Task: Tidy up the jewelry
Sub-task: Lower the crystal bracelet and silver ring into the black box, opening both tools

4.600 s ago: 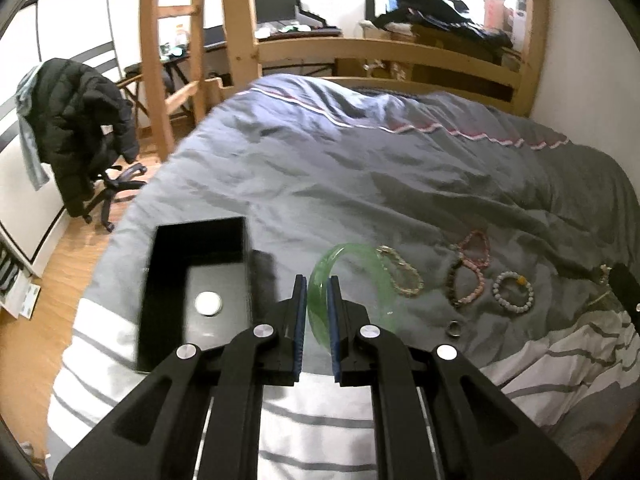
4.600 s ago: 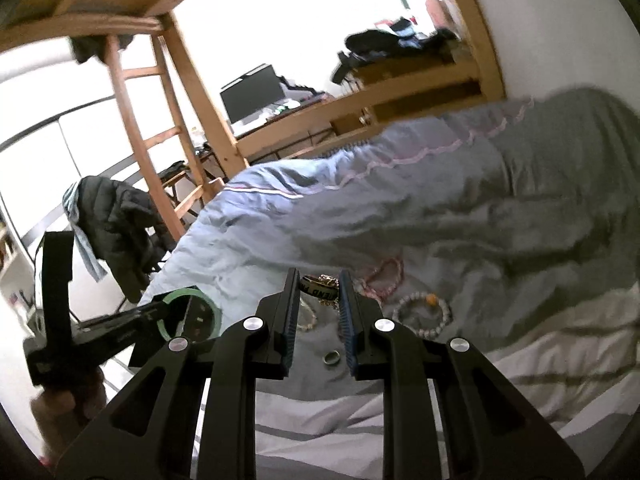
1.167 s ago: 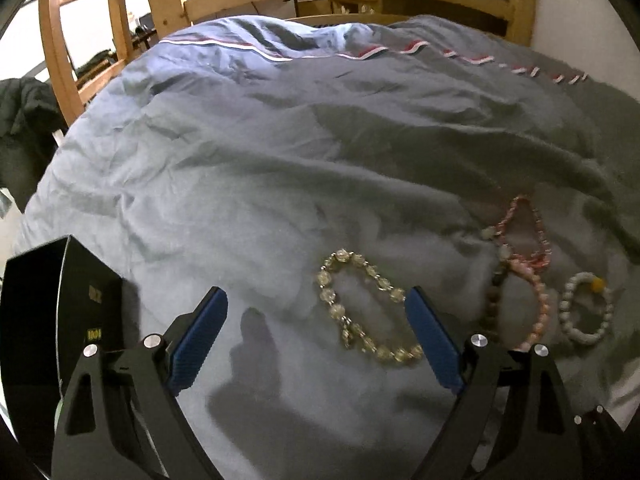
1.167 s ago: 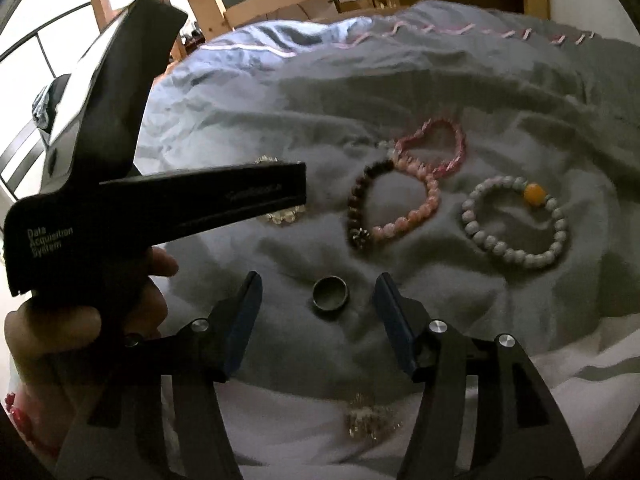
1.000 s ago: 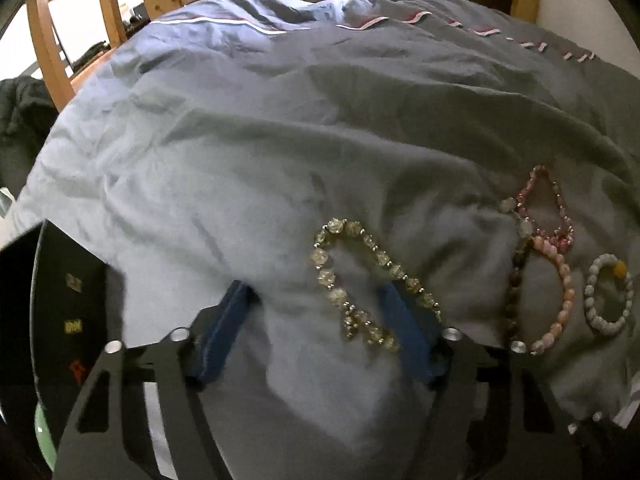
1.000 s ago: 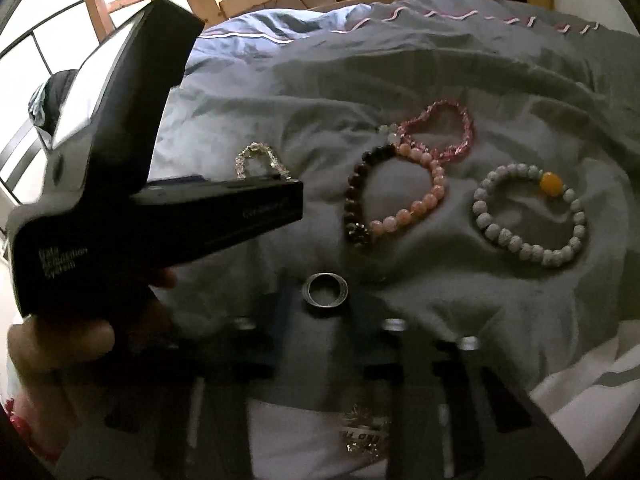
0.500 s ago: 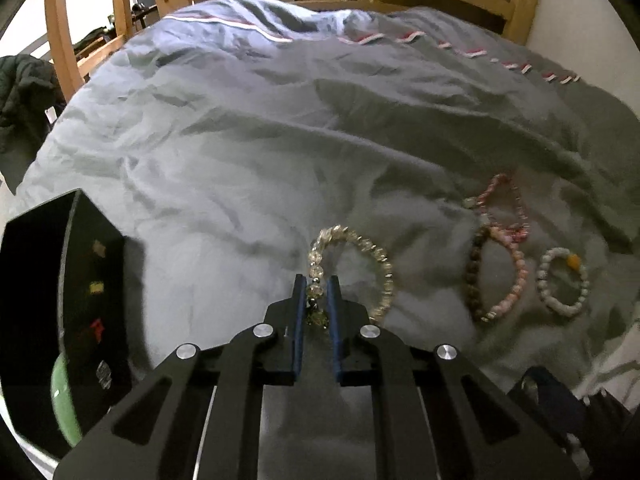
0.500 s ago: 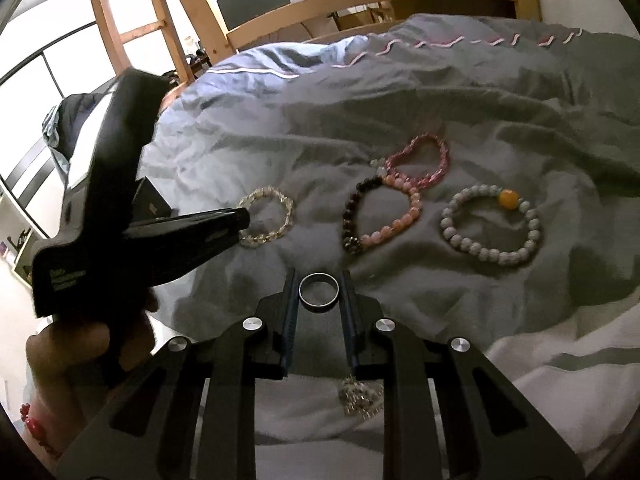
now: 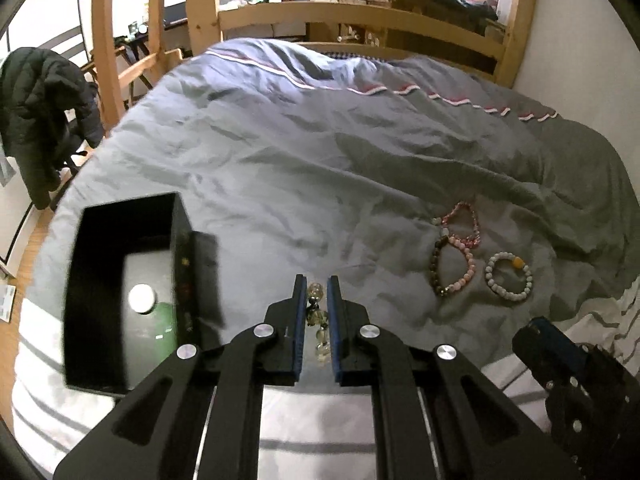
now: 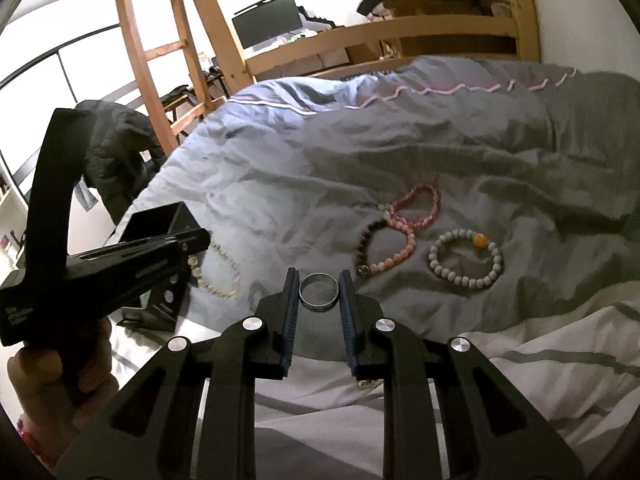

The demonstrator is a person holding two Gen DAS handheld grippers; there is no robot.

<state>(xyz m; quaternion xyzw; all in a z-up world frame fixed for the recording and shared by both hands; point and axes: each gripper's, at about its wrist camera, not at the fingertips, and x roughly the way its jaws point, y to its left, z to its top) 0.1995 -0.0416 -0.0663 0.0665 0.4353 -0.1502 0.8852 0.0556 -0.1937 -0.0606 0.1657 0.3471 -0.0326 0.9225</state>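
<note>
Left wrist view: the left gripper [image 9: 317, 312] is clamped on one clear-bead bracelet [image 9: 318, 328], lifted just right of one black box [image 9: 100, 264]. Three bracelets lie on the grey duvet [image 9: 320, 168]: pink [image 9: 464, 222], brown-pink [image 9: 450, 268], white [image 9: 508, 276].

Right wrist view: the right gripper [image 10: 319, 292] pinches one metal ring [image 10: 319, 292] above the duvet, its jaws spread only to the ring's width. The same three bracelets lie beyond. The lettering on the left gripper's body is illegible.
</note>
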